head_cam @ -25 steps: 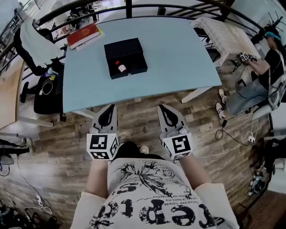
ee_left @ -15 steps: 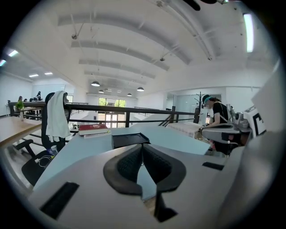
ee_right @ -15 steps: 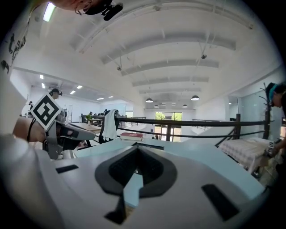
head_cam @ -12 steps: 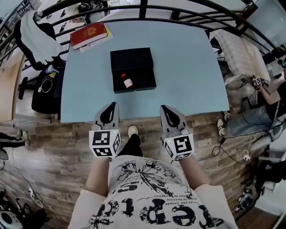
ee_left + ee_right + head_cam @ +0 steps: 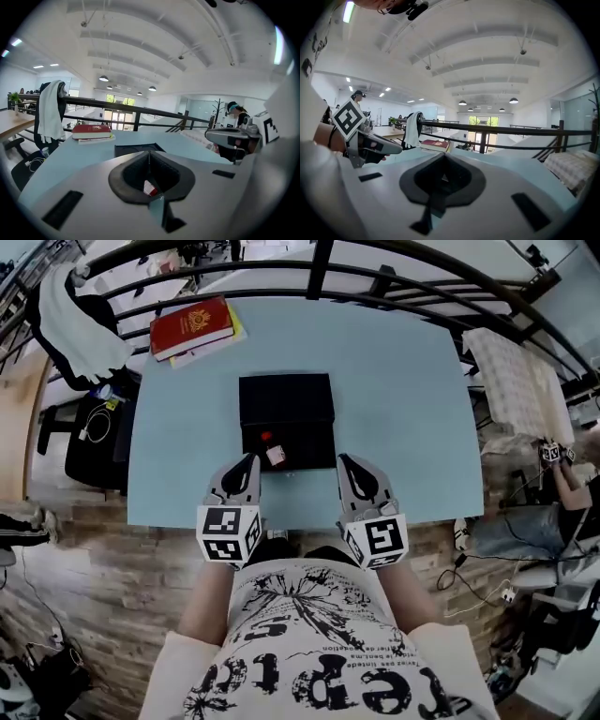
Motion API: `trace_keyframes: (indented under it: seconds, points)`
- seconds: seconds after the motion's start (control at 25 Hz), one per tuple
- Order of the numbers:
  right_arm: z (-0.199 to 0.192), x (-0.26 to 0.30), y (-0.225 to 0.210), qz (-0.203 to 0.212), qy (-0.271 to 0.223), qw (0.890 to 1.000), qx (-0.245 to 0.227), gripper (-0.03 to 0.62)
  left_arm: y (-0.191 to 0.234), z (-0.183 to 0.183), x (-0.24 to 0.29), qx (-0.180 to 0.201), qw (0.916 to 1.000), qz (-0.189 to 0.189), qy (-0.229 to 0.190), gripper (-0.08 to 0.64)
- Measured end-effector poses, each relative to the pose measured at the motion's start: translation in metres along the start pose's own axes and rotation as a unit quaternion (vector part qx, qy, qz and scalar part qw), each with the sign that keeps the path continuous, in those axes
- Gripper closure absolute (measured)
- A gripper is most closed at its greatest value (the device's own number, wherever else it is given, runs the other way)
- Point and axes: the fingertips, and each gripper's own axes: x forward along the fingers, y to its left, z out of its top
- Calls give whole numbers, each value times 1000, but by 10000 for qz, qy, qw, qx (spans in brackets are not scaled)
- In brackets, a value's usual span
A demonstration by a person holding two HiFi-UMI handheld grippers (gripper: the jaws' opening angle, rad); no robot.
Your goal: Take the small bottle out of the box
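The light blue table [image 5: 394, 381] carries a black box [image 5: 286, 399], open at the top, close to its near edge. A red book [image 5: 192, 324] lies at the far left corner of the table. The left gripper [image 5: 250, 460] and the right gripper [image 5: 344, 460] are above the near strip of the table, one at each near corner of the box. The jaws of both are pressed together and have hold of nothing. The small bottle [image 5: 274, 454], white with a red cap, lies inside the box by its near wall, just beside the left gripper's tip.
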Motion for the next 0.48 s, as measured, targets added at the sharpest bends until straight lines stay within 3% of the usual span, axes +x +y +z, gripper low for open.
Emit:
trace_keyframes:
  seconds: [0.24, 0.48]
  points:
    - [-4, 36, -19, 452, 124, 9989, 14, 580, 7, -19, 33, -272, 9970, 368, 623, 537]
    - [-13, 56, -30, 1038, 234, 9943, -28, 580, 3, -51, 61, -862, 9844, 747, 1338, 537]
